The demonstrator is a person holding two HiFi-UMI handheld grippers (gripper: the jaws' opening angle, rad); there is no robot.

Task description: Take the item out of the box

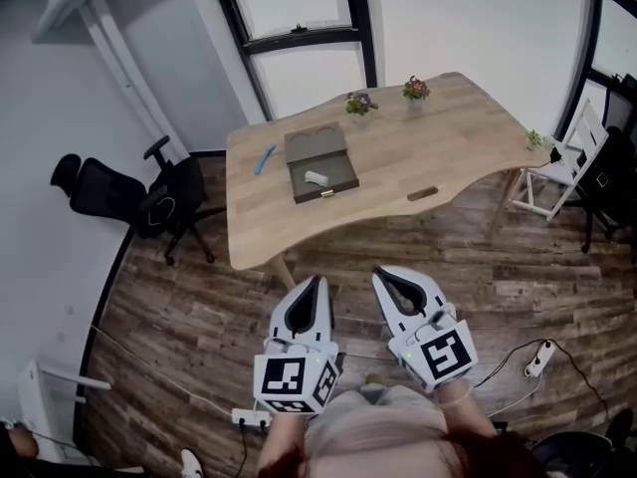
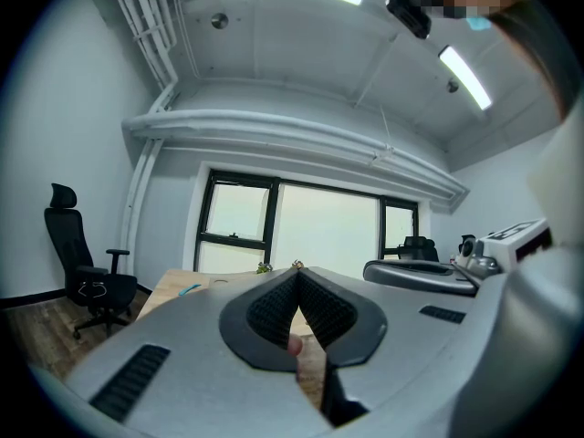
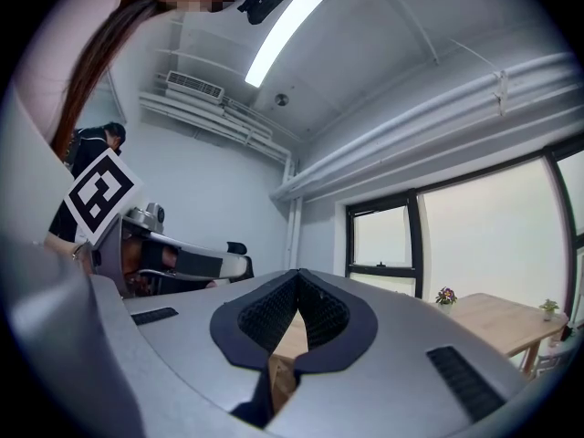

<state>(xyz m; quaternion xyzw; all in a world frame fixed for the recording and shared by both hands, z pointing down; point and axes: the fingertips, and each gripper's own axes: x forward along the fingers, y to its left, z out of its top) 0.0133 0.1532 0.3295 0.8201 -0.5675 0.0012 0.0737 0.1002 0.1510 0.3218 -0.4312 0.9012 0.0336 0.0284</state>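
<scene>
An open dark box (image 1: 319, 164) lies on the wooden table (image 1: 438, 137), with a small white item (image 1: 317, 178) inside its near half. Both grippers hang over the floor, well short of the table's near edge. My left gripper (image 1: 317, 285) is shut with nothing in it, tips meeting in the left gripper view (image 2: 297, 272). To its right, my right gripper (image 1: 384, 276) is also shut and empty, its jaws closed together in the right gripper view (image 3: 297, 274).
A blue pen-like object (image 1: 264, 159) lies left of the box. Two small flower pots (image 1: 415, 90) stand at the table's far edge. A black office chair (image 1: 139, 197) stands left of the table, a white chair (image 1: 577, 152) at the right. Cables and a power strip (image 1: 538, 358) lie on the floor.
</scene>
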